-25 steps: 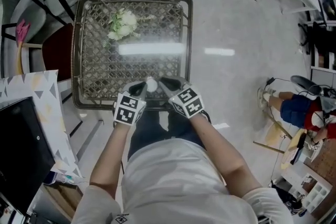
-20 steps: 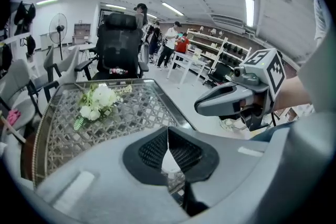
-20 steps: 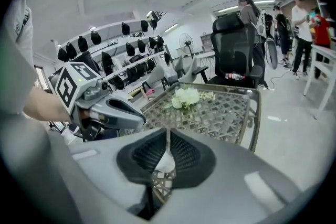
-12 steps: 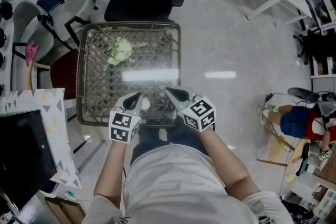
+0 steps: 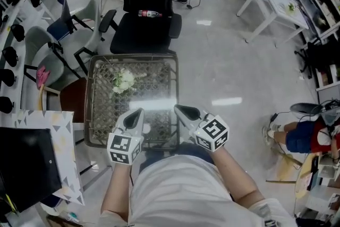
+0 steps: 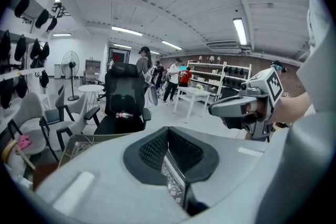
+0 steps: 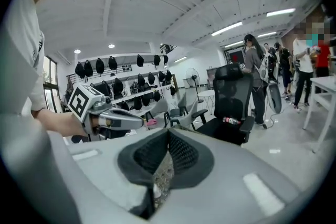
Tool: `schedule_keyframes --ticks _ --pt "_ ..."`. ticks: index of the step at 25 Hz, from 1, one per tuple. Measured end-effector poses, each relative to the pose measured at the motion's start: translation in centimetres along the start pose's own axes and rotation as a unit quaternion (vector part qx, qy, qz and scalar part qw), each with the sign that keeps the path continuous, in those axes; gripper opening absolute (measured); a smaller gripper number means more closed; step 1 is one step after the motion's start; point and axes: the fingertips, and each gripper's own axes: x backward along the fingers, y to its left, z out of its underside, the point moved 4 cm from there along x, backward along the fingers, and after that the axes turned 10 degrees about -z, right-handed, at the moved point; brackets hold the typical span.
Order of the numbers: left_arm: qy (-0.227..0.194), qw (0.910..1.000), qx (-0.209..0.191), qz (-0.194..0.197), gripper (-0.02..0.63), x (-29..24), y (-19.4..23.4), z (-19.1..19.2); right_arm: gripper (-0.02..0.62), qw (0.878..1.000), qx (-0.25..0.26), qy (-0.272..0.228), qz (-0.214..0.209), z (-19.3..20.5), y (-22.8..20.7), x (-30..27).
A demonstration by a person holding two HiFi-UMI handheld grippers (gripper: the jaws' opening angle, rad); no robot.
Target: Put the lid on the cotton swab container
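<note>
The cotton swab container and its lid cannot be made out in any view. A strip of glare [image 5: 155, 105] washes out the surface just ahead of the fingertips. The left gripper [image 5: 139, 110] and right gripper [image 5: 178, 107] each have their jaws pressed together, holding nothing. They sit side by side, apart, over the near edge of a mesh table [image 5: 95, 98]. Flowers [image 5: 123, 81] lie beyond the left tips. Farther on stands a black chair [image 5: 149, 34] with a bottle [image 5: 150, 14] on its seat.

The right tool [image 7: 167, 136], jaws pressed together, faces a black office chair [image 7: 233, 97].
</note>
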Motion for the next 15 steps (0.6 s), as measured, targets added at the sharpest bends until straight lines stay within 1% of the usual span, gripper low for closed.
schedule_keyframes --ticks 4,9,12,15 --pt "-0.030 0.9994 -0.017 -0.004 0.011 0.7 -0.9 -2.8 0.003 0.999 0.018 -0.034 0.008 -2.6 -0.2 2.3" --pt "-0.071 0.9972 -0.025 0.003 0.011 1.2 -2.3 -5.4 0.003 0.997 0.047 -0.064 0.018 -5.4 -0.1 4.8" --pt "-0.091 0.9956 -0.023 0.007 0.011 1.1 -3.1 -6.7 0.003 0.994 0.064 -0.081 0.028 -6.6 -0.2 6.3" --pt "-0.108 0.9935 -0.034 0.013 0.011 1.0 -3.8 -7.8 0.003 0.992 0.072 -0.096 0.038 -7.1 -0.5 7.3"
